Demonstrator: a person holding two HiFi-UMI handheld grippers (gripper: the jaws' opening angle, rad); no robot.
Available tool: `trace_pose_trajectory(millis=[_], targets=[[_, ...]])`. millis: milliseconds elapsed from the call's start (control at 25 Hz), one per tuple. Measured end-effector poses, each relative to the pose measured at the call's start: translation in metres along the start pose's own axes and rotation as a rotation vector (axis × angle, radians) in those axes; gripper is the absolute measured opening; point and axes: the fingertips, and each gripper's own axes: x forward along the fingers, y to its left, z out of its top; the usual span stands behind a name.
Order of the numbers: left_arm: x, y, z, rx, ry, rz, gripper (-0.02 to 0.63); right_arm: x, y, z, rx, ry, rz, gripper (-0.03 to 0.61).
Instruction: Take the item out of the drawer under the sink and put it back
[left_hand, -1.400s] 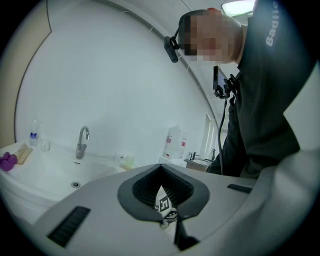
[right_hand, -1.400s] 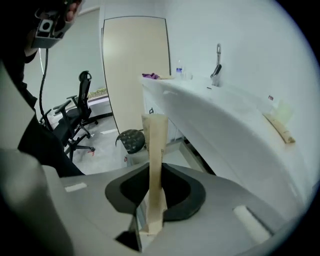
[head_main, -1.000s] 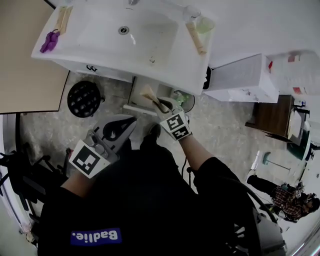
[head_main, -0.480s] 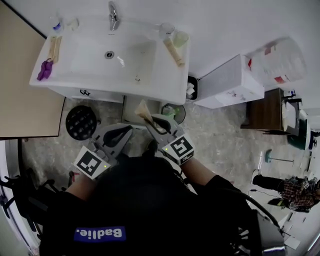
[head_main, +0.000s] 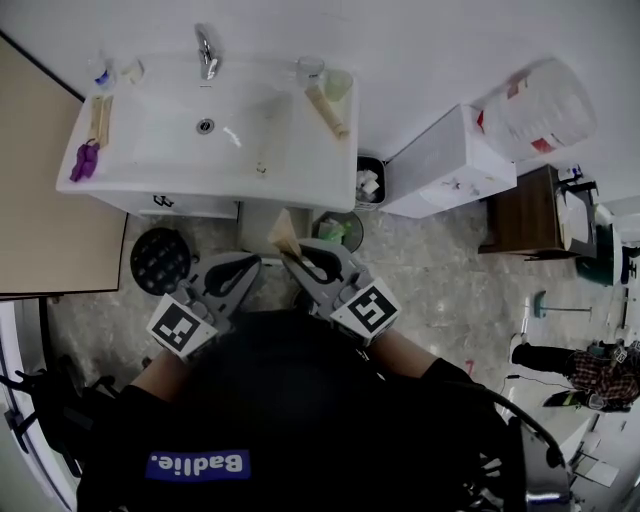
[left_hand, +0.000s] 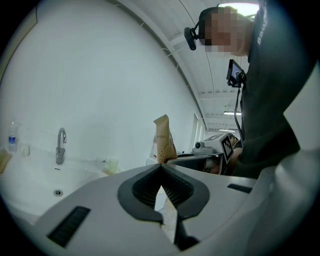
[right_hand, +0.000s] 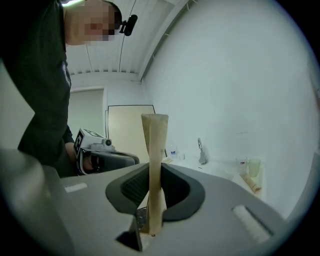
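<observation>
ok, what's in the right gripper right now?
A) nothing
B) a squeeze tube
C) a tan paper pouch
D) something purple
C: the right gripper view shows a tan paper pouch standing upright, pinched between the fingers of the right gripper, which have just closed a little tighter on it.

Colours, sink corner
Tan pouch (left_hand: 163, 142), brown-dotted; white sink (head_main: 290, 160); purple object (head_main: 83, 160); left gripper (head_main: 255, 264) and right gripper (head_main: 298, 258) grey, black-and-white markers.
</observation>
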Motion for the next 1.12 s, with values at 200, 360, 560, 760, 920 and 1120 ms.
trace_pose_trajectory(millis=[200, 360, 560, 760, 920, 1120], targets=[[0.006, -0.002, 0.000, -0.007, 0.004, -0.009, 0.005, -0.004, -0.002, 0.000, 0.002, -0.003, 0.002, 0.051], [0.008, -0.003, -0.001, -0.011, 0.000, -0.018, 0.005, -0.004, -0.003, -0.003, -0.001, 0.001, -0.003, 0.052], [0.012, -0.006, -0.004, -0.005, 0.009, -0.033, 0.005, -0.005, -0.007, -0.006, 0.008, 0.005, -0.010, 0.052], [0.011, -0.007, -0.005, -0.006, 0.003, -0.034, 0.005, -0.003, -0.006, -0.010, 0.014, 0.010, -0.010, 0.052], [0.011, -0.004, -0.004, -0.035, -0.013, -0.025, 0.005, -0.003, -0.006, -0.011, 0.012, 0.014, -0.005, 0.052], [0.010, -0.002, -0.005, -0.040, -0.013, -0.021, 0.005, -0.001, -0.005, -0.013, 0.013, 0.019, -0.005, 0.052]])
